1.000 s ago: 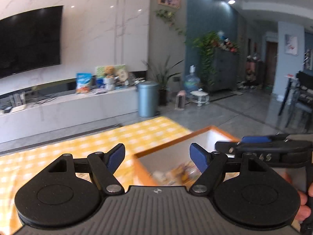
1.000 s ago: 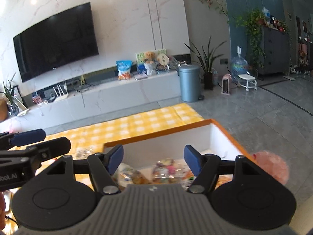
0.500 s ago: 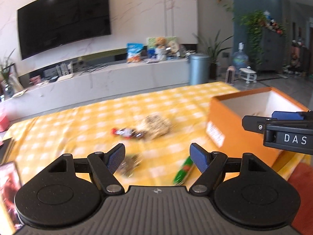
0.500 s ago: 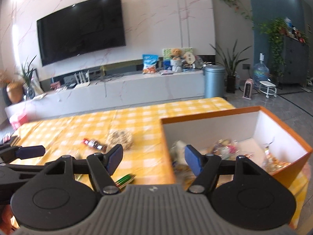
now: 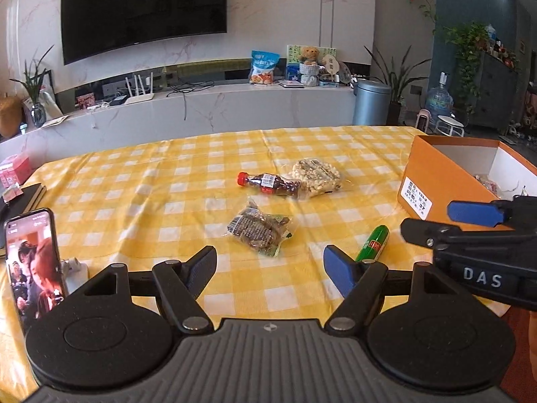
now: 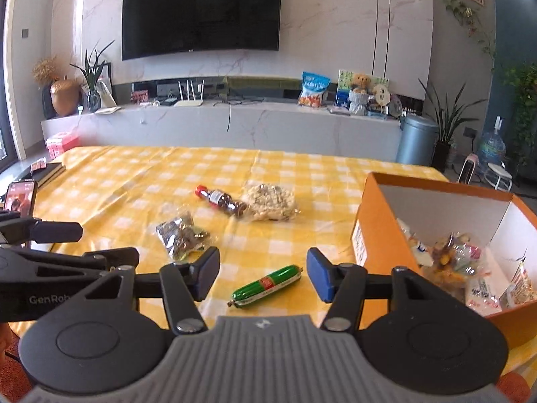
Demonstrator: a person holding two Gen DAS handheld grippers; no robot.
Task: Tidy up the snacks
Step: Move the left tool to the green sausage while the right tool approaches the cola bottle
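Note:
A green sausage stick [image 6: 265, 285] lies on the yellow checked tablecloth [image 6: 134, 174], just ahead of my right gripper [image 6: 263, 272]. Its jaws are closing, with the sausage in line between them and the pads not touching it. My left gripper [image 5: 270, 273] hovers open and closing slightly, with nothing between its pads, short of a dark snack packet [image 5: 260, 230]. Beyond it lie a bottle-shaped candy pack [image 5: 268, 183] and a peanut packet [image 5: 317, 176]. The orange box [image 6: 369, 231] at the right holds several wrapped snacks [image 6: 449, 258]. Each gripper shows in the other's view: the right gripper [image 5: 433, 220] and the left gripper [image 6: 100, 245].
A phone [image 5: 33, 265] with a lit screen stands propped at the table's left edge, near dark notebooks [image 5: 23, 198]. Past the table are a TV console [image 6: 235, 124], a grey bin [image 6: 418, 141] and potted plants [image 6: 446, 124].
Both grippers swung left from over the orange box and dropped toward the table. The loose snacks came into view, and the right gripper's jaws narrowed.

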